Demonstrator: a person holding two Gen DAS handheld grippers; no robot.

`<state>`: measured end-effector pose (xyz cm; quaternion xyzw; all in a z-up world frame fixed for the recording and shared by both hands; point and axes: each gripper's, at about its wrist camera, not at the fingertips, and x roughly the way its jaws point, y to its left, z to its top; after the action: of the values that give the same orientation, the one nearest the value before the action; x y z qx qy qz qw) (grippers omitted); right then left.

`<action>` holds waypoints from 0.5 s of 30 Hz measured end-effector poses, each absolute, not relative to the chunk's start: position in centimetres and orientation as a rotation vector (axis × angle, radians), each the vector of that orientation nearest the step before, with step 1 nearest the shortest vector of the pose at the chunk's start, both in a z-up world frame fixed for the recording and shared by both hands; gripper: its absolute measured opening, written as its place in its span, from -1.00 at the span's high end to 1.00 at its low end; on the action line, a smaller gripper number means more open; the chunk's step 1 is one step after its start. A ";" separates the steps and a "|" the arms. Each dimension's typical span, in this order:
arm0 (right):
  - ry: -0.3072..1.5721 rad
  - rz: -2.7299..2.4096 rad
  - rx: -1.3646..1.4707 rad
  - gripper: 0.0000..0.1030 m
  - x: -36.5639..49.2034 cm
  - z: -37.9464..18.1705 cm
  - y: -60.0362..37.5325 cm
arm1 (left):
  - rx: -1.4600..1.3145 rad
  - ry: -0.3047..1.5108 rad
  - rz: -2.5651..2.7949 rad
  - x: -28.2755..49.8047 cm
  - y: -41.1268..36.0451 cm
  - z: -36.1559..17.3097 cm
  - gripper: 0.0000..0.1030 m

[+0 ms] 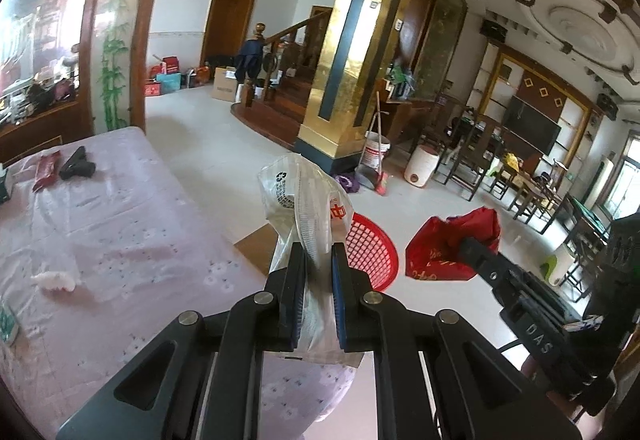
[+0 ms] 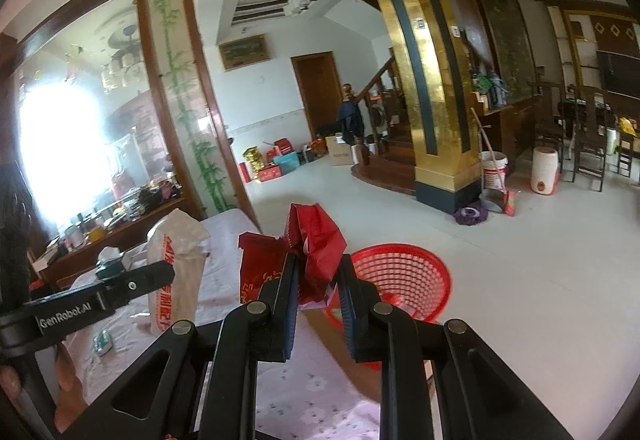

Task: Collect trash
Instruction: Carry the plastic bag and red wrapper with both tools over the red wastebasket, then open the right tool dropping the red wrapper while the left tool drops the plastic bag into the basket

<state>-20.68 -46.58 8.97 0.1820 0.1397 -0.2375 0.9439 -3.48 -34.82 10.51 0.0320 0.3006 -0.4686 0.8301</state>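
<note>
Left gripper (image 1: 316,252) is clenching a white plastic bag (image 1: 298,196); right gripper (image 2: 318,272) is clenching a red wrapper (image 2: 316,240), both beside the red basket (image 2: 404,272).

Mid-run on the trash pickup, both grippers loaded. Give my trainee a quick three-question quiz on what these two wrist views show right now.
1. True or false: the left gripper is shut on a white plastic bag.
2. What does the right gripper hold? A) red wrapper B) tissue C) black clip
3. Fill in: the red basket stands on the ____, beside the table.

Key: 1 true. 2 A, the red wrapper. 3 floor.
</note>
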 end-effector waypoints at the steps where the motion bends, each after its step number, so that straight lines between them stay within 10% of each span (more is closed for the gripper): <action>1: 0.285 -0.491 0.375 0.62 -20.7 8.9 -46.9 | 0.078 0.630 -1.002 -3.5 -35.4 10.6 0.77; 15: 0.302 -0.556 0.403 0.62 -20.4 7.9 -50.6 | 0.099 0.616 -1.095 -2.5 -41.1 10.0 0.77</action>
<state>-20.40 -50.58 7.91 0.1967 0.1476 -0.2715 0.9305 -2.54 -41.13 9.96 0.0461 0.2882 -0.5121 0.8078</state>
